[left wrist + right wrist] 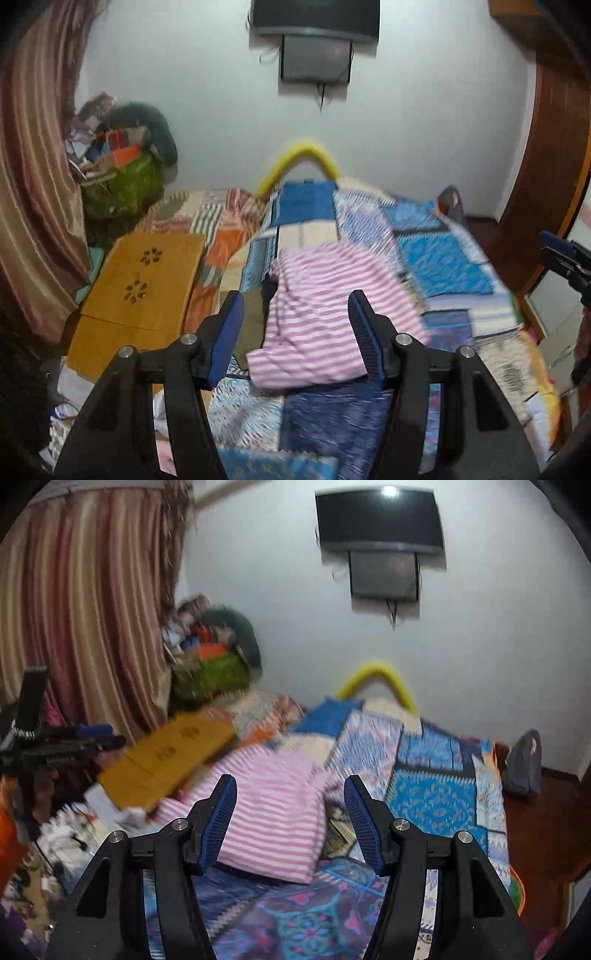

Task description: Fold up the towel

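We see the pink-and-white striped towel [317, 314] lying loose on the patchwork bedspread [439, 266], bunched and partly doubled over, with its near edge towards us and 1 rumpled side against the orange board [140, 280] region on the left. Both tools hang above it with nothing in them: the left gripper [295, 332] has its blue pads spread apart and clear of the cloth, and the right gripper [290, 812] is likewise released, its 2 pads parted with only air between them. The step in hand, as we judge it, is to take a fresh hold for the next fold. To do it well we would pick 2 matching corners of the same edge, 1 per gripper, pinch only the layers we mean to move, and lift evenly so the stripes stay parallel and the fold lands square; the bunching near the far side probably needs smoothing first. Both grippers point forward and down at the bed, side by side; the left one's tip shows at the left edge of the right wrist view [92, 738], and the right one's at the right edge of the left wrist view [565, 258]. The pictures are blurred, so finer creases cannot be told.
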Motion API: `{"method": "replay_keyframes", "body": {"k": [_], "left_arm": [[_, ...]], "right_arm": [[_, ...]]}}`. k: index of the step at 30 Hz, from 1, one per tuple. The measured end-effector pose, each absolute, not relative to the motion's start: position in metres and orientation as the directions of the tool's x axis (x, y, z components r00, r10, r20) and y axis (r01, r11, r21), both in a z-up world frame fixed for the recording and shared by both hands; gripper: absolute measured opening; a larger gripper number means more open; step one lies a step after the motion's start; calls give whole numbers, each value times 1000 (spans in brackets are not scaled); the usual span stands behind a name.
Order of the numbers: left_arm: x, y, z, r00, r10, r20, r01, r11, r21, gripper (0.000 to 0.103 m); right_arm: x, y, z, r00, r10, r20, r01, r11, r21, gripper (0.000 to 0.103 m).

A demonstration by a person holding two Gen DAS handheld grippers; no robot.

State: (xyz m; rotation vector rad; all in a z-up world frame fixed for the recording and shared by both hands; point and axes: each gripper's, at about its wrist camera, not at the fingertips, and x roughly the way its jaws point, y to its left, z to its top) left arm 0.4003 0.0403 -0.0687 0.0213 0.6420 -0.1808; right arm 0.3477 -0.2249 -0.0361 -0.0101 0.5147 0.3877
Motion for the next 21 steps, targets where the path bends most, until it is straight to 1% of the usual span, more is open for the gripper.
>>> {"method": "replay_keyframes", "body": {"k": [2, 4, 5, 7, 11, 16, 19, 21], "left_arm": [[363, 32, -42, 820, -189, -540, 195, 980, -46, 59], [332, 26, -23, 857, -176, -485, 187, 982, -27, 62], [318, 23, -15, 870, -172, -461, 185, 983, -18, 65], [286, 18, -1, 891, -180, -416, 193, 981, -11, 66], [229, 14, 18, 916, -211, -342, 216, 976, -22, 66], [164, 9, 29, 945, -212, -247, 218, 976, -6, 68], [137, 6, 30, 955, -216, -205, 220, 976, -4, 76], [124, 5, 29, 958, -215, -188, 218, 976, -7, 86]], "right_arm": [[324, -223, -19, 807, 394, -440, -385, 916, 115, 57], [296, -219, -2, 814, 423, -398, -408, 904, 127, 57], [285, -218, 3, 818, 430, -383, -415, 901, 126, 56], [261, -214, 13, 824, 441, -355, -429, 896, 117, 57], [210, -208, 28, 849, 449, -279, -439, 893, 104, 57], [168, -204, 31, 859, 461, -223, -445, 887, 119, 57], [152, -199, 29, 866, 457, -201, -445, 889, 106, 57], [145, -197, 28, 870, 458, -182, -445, 889, 109, 57]]}}
